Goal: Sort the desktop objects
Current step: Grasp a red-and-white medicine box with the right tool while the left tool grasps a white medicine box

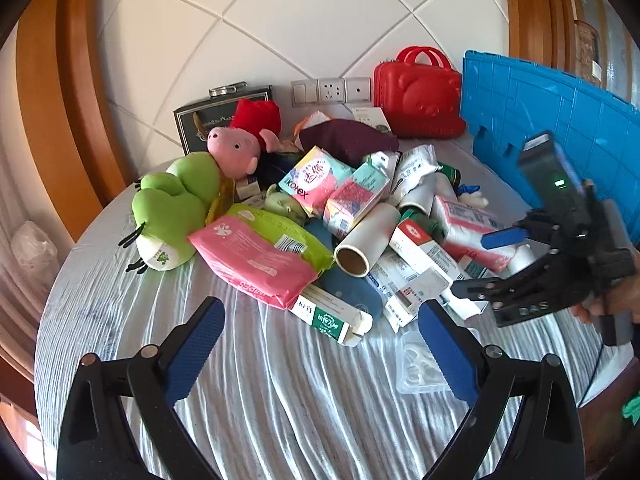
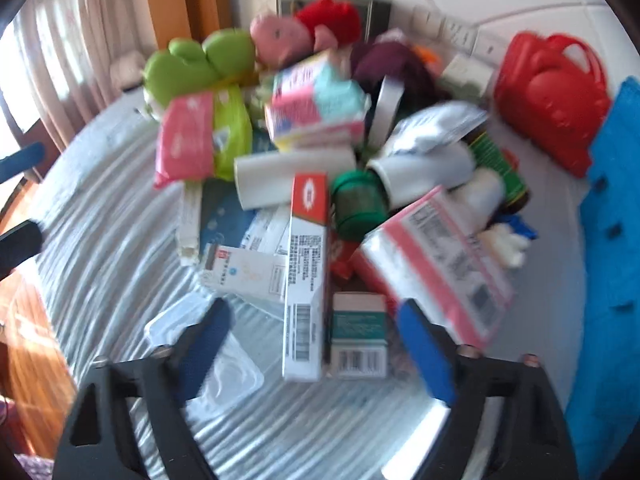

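Note:
A pile of objects covers the round table [image 1: 280,400]: a pink packet [image 1: 256,260], a white paper roll [image 1: 366,240], a green plush [image 1: 176,204], a pink pig plush [image 1: 234,152] and several cartons. My left gripper [image 1: 320,316] is open and empty, just short of a green-and-white carton [image 1: 332,320]. My right gripper [image 2: 312,316] is open and empty; its jaws stand either side of a long white carton [image 2: 306,292] and a teal box [image 2: 360,332]. It also shows in the left wrist view [image 1: 480,264] at the pile's right side. The right view is blurred.
A blue crate [image 1: 560,128] stands at the right edge of the table, also in the right wrist view [image 2: 612,240]. A red bear-faced case [image 1: 420,96] and a dark box [image 1: 208,120] stand against the wall. A clear blister pack [image 1: 420,364] lies near my left gripper.

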### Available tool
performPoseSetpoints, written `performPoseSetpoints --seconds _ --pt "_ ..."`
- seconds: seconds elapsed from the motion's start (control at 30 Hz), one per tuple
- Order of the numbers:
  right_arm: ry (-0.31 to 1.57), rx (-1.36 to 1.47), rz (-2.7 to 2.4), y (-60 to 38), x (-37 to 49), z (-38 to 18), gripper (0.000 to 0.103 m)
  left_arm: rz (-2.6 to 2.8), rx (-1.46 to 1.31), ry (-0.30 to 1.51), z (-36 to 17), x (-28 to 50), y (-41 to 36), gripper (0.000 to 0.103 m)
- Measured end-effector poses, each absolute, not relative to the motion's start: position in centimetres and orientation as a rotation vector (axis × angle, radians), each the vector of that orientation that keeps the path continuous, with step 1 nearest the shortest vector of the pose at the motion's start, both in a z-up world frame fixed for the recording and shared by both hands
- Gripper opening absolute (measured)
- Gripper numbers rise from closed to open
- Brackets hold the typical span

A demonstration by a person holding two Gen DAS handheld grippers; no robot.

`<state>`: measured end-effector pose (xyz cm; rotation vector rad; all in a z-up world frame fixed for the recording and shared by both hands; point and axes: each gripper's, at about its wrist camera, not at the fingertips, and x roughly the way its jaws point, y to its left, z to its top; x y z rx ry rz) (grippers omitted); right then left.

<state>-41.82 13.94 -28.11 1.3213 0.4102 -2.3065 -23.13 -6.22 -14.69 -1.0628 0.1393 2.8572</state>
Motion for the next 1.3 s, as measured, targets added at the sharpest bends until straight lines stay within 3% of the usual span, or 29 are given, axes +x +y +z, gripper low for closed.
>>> performPoseSetpoints --seconds 0.07,0.1,0.13,0.2,0.3,0.37,0.43,0.5,0.53,0.6,0.7,0.9,0.93,1.0,1.03,1.13,1.3 --pt "0.472 1.359 -2.298 13.5 -42.8 -29.5 0.079 2.826 -1.079 0.122 -15.0 -23.5 -6.7 0.099" --pt "0.487 1.37 -2.294 13.3 -43.3 -30.2 0.075 2.803 -1.078 0.118 -15.1 -23.7 -6.9 0.099" --pt "0.493 1.376 -2.291 13.2 -43.6 -30.6 0.064 2.77 -1.076 0.121 -15.3 -24.0 -7.0 0.099" --pt "0.535 1.372 -2.291 12.8 -43.9 -30.9 0.064 2.679 -1.067 0.137 -15.8 -24.8 -6.7 0.099" --pt "0.576 1.385 -2.288 12.2 -44.5 -30.9 0.053 2.541 -1.007 0.236 -16.8 -26.5 -5.1 0.099" --pt "0.549 1.407 -2.29 12.5 -44.9 -30.6 0.045 2.424 -0.985 0.289 -17.9 -28.2 -3.7 0.099" --pt "0.462 1.437 -2.283 13.2 -45.3 -30.3 0.045 2.327 -1.007 0.322 -19.2 -30.0 -2.1 0.098" --pt "0.436 1.452 -2.282 13.5 -45.4 -30.1 0.045 2.269 -1.046 0.323 -20.2 -31.3 -1.1 0.082" --pt "0.445 1.454 -2.281 13.4 -45.4 -30.1 0.044 2.254 -1.068 0.32 -20.8 -31.8 -0.7 0.08" --pt "0.461 1.454 -2.288 13.5 -45.3 -30.0 0.043 2.256 -1.109 0.294 -21.7 -32.4 -0.5 0.059" --pt "0.4 1.459 -2.295 14.3 -45.3 -29.7 0.043 2.247 -1.161 0.2 -22.6 -33.0 -0.6 0.04" --pt "0.473 1.473 -2.301 13.4 -45.7 -29.7 0.043 2.249 -1.134 0.247 -22.8 -32.1 -0.1 0.035" --pt "0.519 1.468 -2.305 12.6 -45.6 -30.2 0.042 2.254 -1.136 0.251 -22.6 -32.0 -0.3 0.031" --pt "0.554 1.459 -2.306 12.2 -45.3 -30.1 0.03 2.263 -1.129 0.234 -21.8 -31.8 -1.1 0.008" --pt "0.509 1.462 -2.294 12.3 -45.1 -29.8 0.022 2.278 -1.126 0.248 -21.3 -31.6 -1.5 0.007" --pt "0.382 1.439 -2.315 13.4 -44.6 -28.0 0.022 2.284 -1.137 0.266 -21.2 -31.4 -2.1 0.007" --pt "0.326 1.511 -2.315 13.9 -44.5 -28.6 0.024 2.28 -1.136 0.233 -21.3 -31.2 -1.8 0.008"
